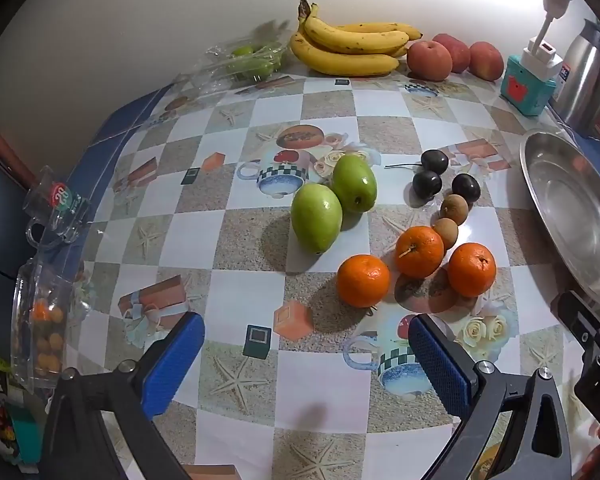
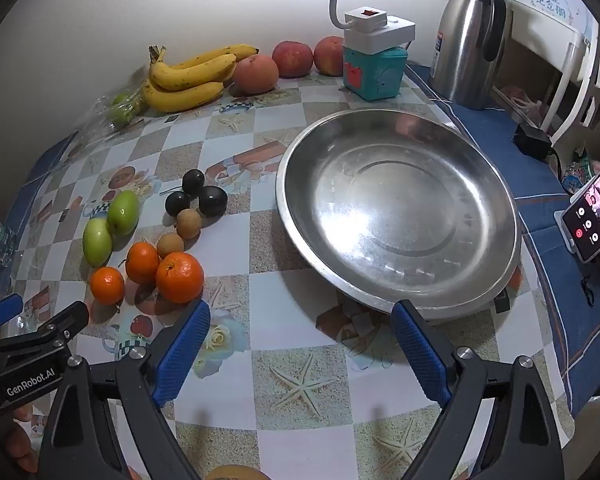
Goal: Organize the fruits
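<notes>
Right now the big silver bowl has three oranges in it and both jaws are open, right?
Not quite. The bowl is empty; the three oranges sit on the table beside it, as the right wrist view shows. Both sets of jaws are open.

3 oranges (image 1: pixel 416 268) clustered | 2 green mangoes (image 1: pixel 332 204) touching | 3 dark plums (image 1: pixel 444 178) | 2 brown longans (image 1: pixel 450 220) | steel basin (image 2: pixel 396 208) upright, empty
</notes>
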A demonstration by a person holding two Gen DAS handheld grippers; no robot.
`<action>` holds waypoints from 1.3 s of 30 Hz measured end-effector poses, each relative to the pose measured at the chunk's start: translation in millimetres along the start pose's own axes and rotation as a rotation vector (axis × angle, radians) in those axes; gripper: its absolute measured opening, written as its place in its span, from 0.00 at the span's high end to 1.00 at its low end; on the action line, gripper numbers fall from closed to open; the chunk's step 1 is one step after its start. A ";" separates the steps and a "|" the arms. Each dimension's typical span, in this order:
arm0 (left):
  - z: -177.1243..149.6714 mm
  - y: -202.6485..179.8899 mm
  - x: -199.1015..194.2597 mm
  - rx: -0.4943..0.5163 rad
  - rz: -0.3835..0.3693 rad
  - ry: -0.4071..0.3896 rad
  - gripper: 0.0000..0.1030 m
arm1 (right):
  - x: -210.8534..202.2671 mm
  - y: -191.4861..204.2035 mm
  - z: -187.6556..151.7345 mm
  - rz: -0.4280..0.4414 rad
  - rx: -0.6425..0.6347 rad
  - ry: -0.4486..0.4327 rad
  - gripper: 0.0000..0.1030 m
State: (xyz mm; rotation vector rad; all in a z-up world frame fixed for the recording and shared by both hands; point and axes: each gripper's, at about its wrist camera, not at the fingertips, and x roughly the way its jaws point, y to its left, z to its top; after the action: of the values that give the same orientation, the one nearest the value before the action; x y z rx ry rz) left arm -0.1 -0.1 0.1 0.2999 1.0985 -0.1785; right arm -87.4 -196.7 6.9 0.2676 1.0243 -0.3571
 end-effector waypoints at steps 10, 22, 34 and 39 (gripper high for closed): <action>2.3 -6.2 -1.1 -0.003 -0.002 -0.002 0.00 | -1.0 0.6 -0.1 0.002 0.003 0.000 0.10; 1.8 -4.8 -1.7 -0.002 -0.006 -0.004 0.00 | 0.3 -0.4 0.3 0.004 0.003 0.000 0.10; 5.2 0.0 -5.5 -0.003 -0.013 -0.010 0.00 | -0.6 -0.6 0.1 0.004 0.003 -0.001 0.10; 3.9 -0.9 -6.3 -0.003 -0.012 -0.017 0.00 | -0.1 -0.9 0.2 0.005 0.002 -0.002 0.10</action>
State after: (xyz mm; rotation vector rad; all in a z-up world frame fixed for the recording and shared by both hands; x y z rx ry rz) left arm 0.1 -2.2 7.2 0.2888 1.0839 -0.1896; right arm -87.7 -197.5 7.0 0.2717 1.0213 -0.3541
